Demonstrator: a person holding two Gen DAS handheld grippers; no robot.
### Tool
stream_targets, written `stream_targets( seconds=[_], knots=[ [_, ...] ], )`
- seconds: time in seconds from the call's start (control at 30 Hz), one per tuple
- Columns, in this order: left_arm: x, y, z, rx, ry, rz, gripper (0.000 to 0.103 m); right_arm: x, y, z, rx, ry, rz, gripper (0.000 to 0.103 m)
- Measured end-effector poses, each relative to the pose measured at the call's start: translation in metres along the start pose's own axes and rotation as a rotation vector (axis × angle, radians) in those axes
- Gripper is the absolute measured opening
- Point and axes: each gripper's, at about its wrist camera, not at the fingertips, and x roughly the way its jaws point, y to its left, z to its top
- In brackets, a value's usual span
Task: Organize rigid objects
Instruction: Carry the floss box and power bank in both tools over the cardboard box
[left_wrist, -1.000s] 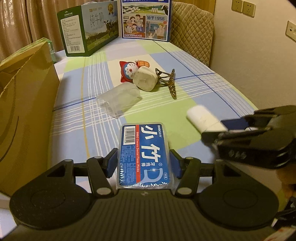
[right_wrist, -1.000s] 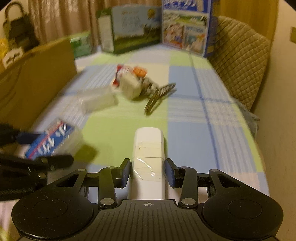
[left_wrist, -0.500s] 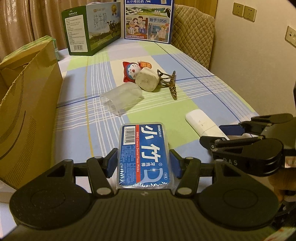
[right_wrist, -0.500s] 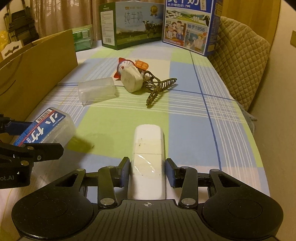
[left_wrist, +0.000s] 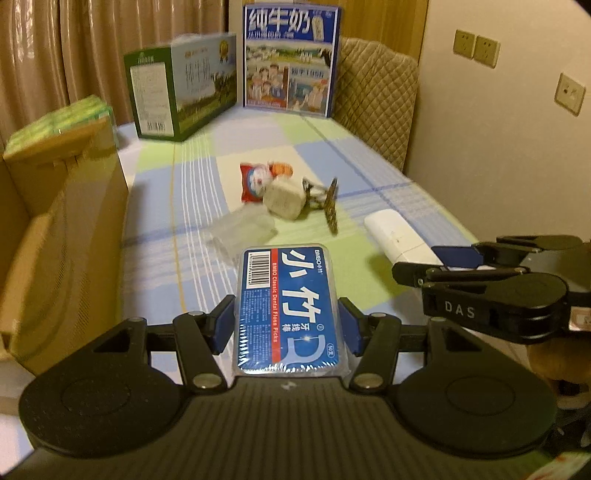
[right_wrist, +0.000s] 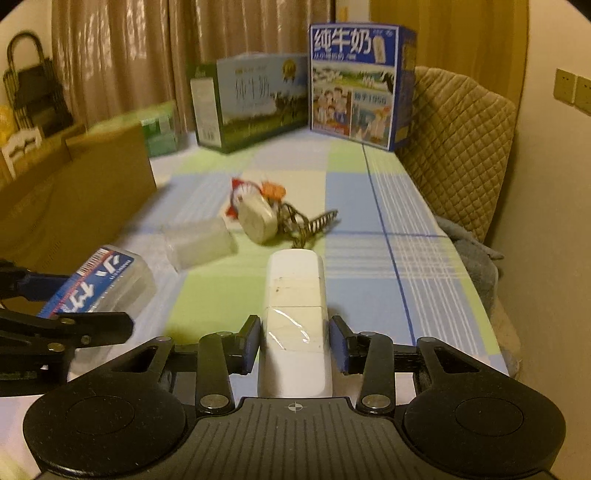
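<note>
A blue-labelled box of dental floss picks (left_wrist: 286, 310) sits between the blue pads of my left gripper (left_wrist: 287, 326), which is shut on its sides and holds it above the checked tablecloth (left_wrist: 192, 258). To its right, my right gripper (left_wrist: 424, 262) holds a long white case (left_wrist: 395, 234). In the right wrist view that white case (right_wrist: 295, 295) runs forward from my right gripper (right_wrist: 295, 341), pads shut on its near half. My left gripper (right_wrist: 85, 302) with the floss box (right_wrist: 103, 277) shows at the left edge.
On the cloth ahead lie a clear plastic box (left_wrist: 245, 230), a white plug adaptor (left_wrist: 284, 199), a red-and-blue toy figure (left_wrist: 253, 182) and a hair claw (left_wrist: 328, 201). An open cardboard box (left_wrist: 62, 236) stands at the left. Two milk cartons (left_wrist: 290, 62) and a quilted chair (left_wrist: 376, 96) are at the far end.
Both grippers have risen off the table with the floss box and the white case still held. The objects on the cloth lie where they were.
</note>
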Motion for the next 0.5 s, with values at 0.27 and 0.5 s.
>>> stream_targets(
  seconds=[0.27,0.5],
  knots=[
    [-0.053,0.018,0.029,-0.015,-0.089,0.026,0.053,-0.049,0.039,0.049,0.001,-0.088,0.099,0.037],
    [-0.099,0.080,0.045,-0.046,-0.132,0.108,0.053,-0.065,0.095,0.089,0.022,-0.111,0.251,0.037]
  ],
)
